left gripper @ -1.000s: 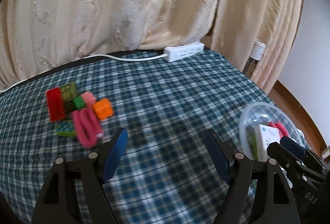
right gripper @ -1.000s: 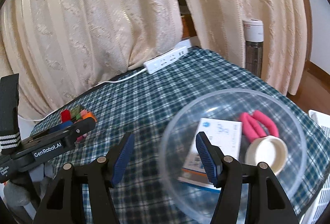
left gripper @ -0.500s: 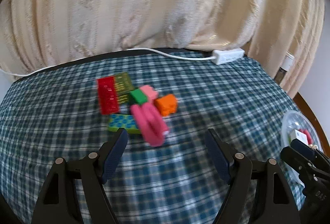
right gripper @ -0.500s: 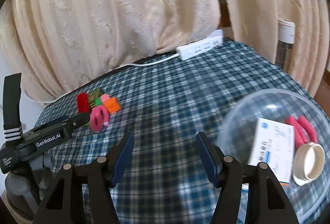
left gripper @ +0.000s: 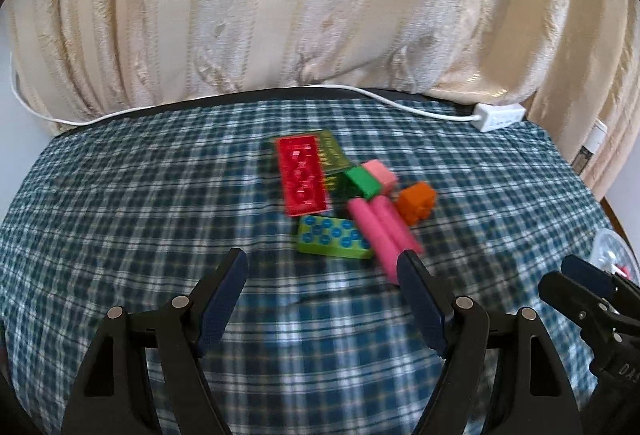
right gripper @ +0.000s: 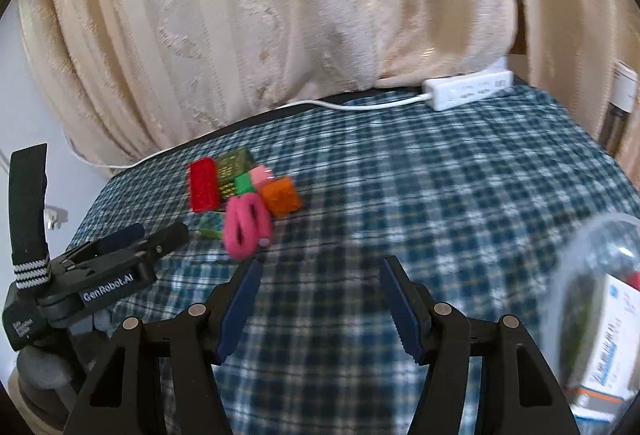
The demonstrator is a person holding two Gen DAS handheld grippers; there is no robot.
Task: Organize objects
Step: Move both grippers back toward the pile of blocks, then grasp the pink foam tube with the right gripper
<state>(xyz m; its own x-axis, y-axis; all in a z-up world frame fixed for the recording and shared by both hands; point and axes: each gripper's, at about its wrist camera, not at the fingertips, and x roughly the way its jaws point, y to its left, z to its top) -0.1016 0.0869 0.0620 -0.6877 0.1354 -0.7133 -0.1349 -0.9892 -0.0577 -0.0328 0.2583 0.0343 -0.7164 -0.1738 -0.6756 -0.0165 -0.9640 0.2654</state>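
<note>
Presumably light and soft, the pink looped item (left gripper: 383,235) lay nearest the left gripper (left gripper: 322,301), jaws wide and empty like the right gripper's (right gripper: 320,305); best pinched across its paired middle.

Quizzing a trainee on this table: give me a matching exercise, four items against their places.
Items:
1. red brick
2. orange block
3. power strip
4. clear bowl

Places:
A. far table edge, by the curtain
B. near right, holding a white box
C. left end of the toy pile
D. right end of the toy pile

Pairs: 1-C, 2-D, 3-A, 4-B
</note>
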